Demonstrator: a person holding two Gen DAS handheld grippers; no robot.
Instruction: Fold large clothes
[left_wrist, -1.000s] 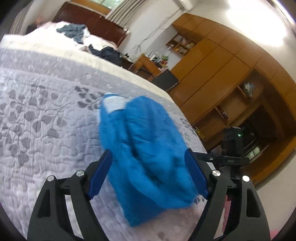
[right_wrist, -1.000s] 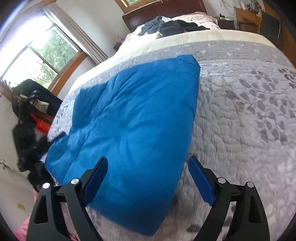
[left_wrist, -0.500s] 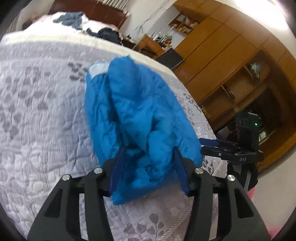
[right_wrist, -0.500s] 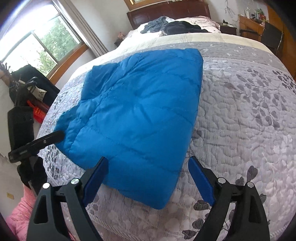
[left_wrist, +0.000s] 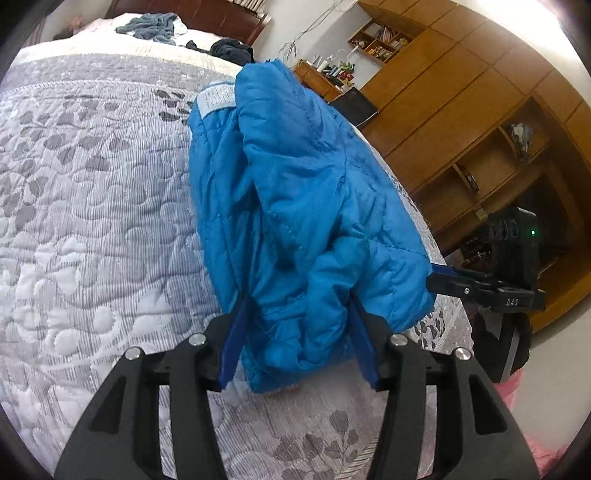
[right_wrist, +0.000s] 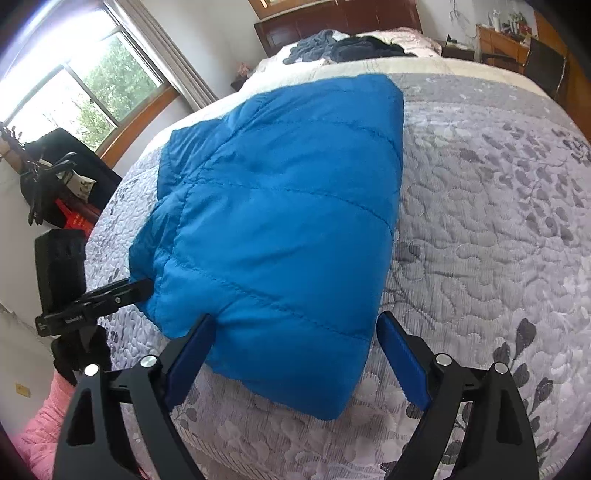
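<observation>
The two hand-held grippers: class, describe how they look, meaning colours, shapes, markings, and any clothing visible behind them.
Each hand-held gripper, left and right, has a black plastic frame with triangular cut-outs, silver round bolts and two flat blue finger pads. The right one, seen from the left wrist view, carries a black box with a green light and white lettering. A fuzzy pink sleeve shows at the lower edge.

"DAS" is printed on the right hand-held gripper (left_wrist: 476, 286).

Left wrist view low, close, facing wardrobe side, right wrist view facing window, both sharing blue jacket (left_wrist: 295, 206) (right_wrist: 288, 221)
</observation>
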